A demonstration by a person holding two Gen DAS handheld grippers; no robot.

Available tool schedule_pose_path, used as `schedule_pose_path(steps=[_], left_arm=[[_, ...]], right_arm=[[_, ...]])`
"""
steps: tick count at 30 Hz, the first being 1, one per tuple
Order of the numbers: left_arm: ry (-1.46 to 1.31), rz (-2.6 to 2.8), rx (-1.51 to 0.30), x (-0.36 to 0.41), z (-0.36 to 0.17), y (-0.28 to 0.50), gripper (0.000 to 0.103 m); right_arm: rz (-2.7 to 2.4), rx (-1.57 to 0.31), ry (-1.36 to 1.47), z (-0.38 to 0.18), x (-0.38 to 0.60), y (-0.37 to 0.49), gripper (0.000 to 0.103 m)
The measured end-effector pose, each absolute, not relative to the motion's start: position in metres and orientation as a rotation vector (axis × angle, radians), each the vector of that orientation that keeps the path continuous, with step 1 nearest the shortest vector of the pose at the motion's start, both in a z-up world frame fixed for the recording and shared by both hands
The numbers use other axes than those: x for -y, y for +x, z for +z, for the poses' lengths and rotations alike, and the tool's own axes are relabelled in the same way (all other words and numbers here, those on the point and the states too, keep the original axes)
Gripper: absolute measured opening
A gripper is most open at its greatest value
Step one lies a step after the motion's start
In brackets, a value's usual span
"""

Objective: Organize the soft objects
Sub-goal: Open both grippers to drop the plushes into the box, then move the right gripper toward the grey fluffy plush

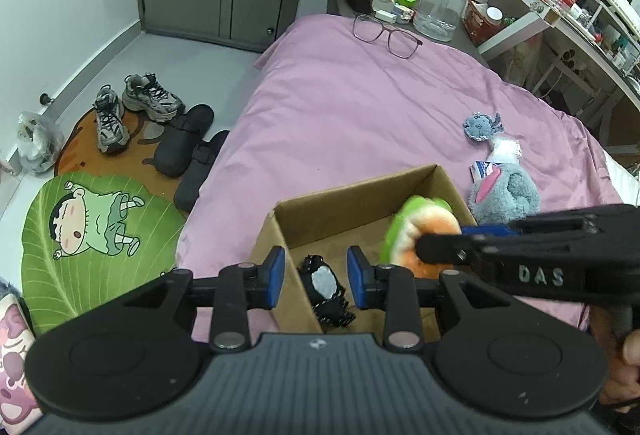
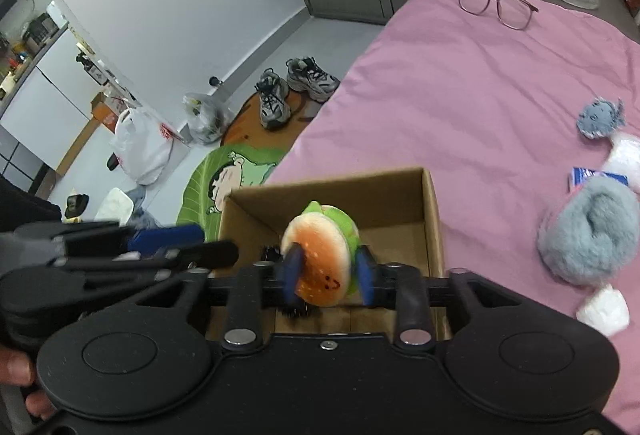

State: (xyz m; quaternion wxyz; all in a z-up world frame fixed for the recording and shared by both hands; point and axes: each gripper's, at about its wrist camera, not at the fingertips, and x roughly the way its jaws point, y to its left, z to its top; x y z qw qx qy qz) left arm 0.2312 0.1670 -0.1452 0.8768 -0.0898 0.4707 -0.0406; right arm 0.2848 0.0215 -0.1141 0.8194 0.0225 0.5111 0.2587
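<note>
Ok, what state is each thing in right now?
cardboard box: open-topped, on the bed
burger plush: between the right gripper pads, over the box
black toy: lying in the box
left gripper: open, nothing held
grey plush: lying on the bed, outside the box
small blue plush: lying on the bed
glasses: unfolded, on the bed

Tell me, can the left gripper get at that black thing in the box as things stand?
Probably yes. The left gripper hangs open right above the black item in the cardboard box, nothing between them. The right gripper with the burger plush crowds one side only.
</note>
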Motion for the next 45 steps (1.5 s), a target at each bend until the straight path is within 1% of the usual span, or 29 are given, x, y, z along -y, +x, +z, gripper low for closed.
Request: schedule_pose_path(steps=[2, 4, 5, 8, 9, 10, 11, 13, 14, 15, 16, 18, 19, 22, 25, 27, 29, 30, 32, 39, 41, 42, 43, 45], left_arm=[[-0.191, -0.076, -0.984, -0.169, -0.144, 0.228, 0.036], [-0.198, -0.064, -0.979, -0.171, -0.142, 0.224, 0.044], [-0.204, -0.057, -0.978, -0.172, -0.141, 0.221, 0.046], [-0.221, -0.045, -0.977, -0.172, -0.135, 0.214, 0.054], [-0.225, -0.043, -0.974, -0.171, -0.132, 0.21, 0.057], [-0.227, -0.038, -0.97, -0.171, -0.129, 0.206, 0.06], [-0.227, -0.034, -0.963, -0.17, -0.126, 0.202, 0.061], [-0.227, -0.032, -0.955, -0.167, -0.119, 0.193, 0.066], [-0.223, -0.035, -0.953, -0.164, -0.116, 0.189, 0.066], [-0.218, -0.039, -0.95, -0.162, -0.113, 0.185, 0.068], [-0.215, -0.041, -0.945, -0.159, -0.109, 0.182, 0.07], [-0.221, -0.036, -0.947, -0.155, -0.106, 0.176, 0.072], [-0.228, -0.028, -0.953, -0.153, -0.105, 0.174, 0.073], [-0.225, -0.016, -0.974, -0.145, -0.103, 0.166, 0.073], [-0.21, -0.017, -0.98, -0.14, -0.097, 0.159, 0.073], [-0.199, -0.001, -0.985, -0.138, -0.093, 0.156, 0.073], [-0.193, 0.009, -0.978, -0.137, -0.088, 0.153, 0.073], [-0.19, 0.012, -0.977, -0.135, -0.086, 0.152, 0.074], [-0.208, 0.026, -0.994, -0.134, -0.083, 0.15, 0.074], [-0.217, 0.048, -0.982, -0.122, -0.061, 0.141, 0.074], [-0.216, 0.052, -0.976, -0.114, -0.053, 0.138, 0.077], [-0.207, 0.059, -0.968, -0.111, -0.05, 0.137, 0.082], [-0.199, 0.064, -0.959, -0.108, -0.047, 0.135, 0.085], [-0.199, 0.056, -0.958, -0.102, -0.042, 0.132, 0.086]], right_arm=[[0.54, -1.1, 0.046, -0.113, -0.021, 0.289, 0.042], [0.535, -1.084, 0.046, -0.107, -0.019, 0.287, 0.048], [0.528, -1.077, 0.036, -0.104, -0.017, 0.285, 0.053], [0.506, -1.077, 0.026, -0.097, -0.01, 0.278, 0.057], [0.502, -1.085, 0.031, -0.094, -0.007, 0.277, 0.061], [0.502, -1.096, 0.03, -0.092, -0.005, 0.275, 0.063], [0.51, -1.103, 0.02, -0.09, -0.005, 0.273, 0.066], [0.537, -1.111, -0.039, -0.083, -0.01, 0.271, 0.067], [0.534, -1.105, -0.055, -0.078, -0.009, 0.269, 0.068], [0.534, -1.101, -0.064, -0.073, -0.009, 0.265, 0.073], [0.536, -1.101, -0.076, -0.067, -0.009, 0.262, 0.075], [0.548, -1.083, -0.09, -0.057, -0.006, 0.25, 0.086], [0.557, -1.074, -0.1, -0.053, -0.004, 0.244, 0.088], [0.581, -1.106, -0.101, -0.044, 0.002, 0.236, 0.088], [0.606, -1.175, -0.06, -0.029, 0.001, 0.244, 0.088], [0.595, -1.188, -0.036, -0.016, 0.005, 0.249, 0.088], [0.569, -1.171, -0.049, -0.006, 0.013, 0.247, 0.089], [0.546, -1.156, -0.066, -0.002, 0.019, 0.244, 0.092], [0.513, -1.128, -0.082, 0.0, 0.036, 0.237, 0.094], [0.428, -1.152, -0.026, -0.004, 0.095, 0.231, 0.095], [0.415, -1.144, -0.019, -0.004, 0.107, 0.229, 0.095], [0.414, -1.145, -0.016, -0.004, 0.112, 0.229, 0.095], [0.418, -1.146, -0.015, -0.004, 0.118, 0.228, 0.095], [0.421, -1.135, -0.011, -0.004, 0.128, 0.227, 0.095]])
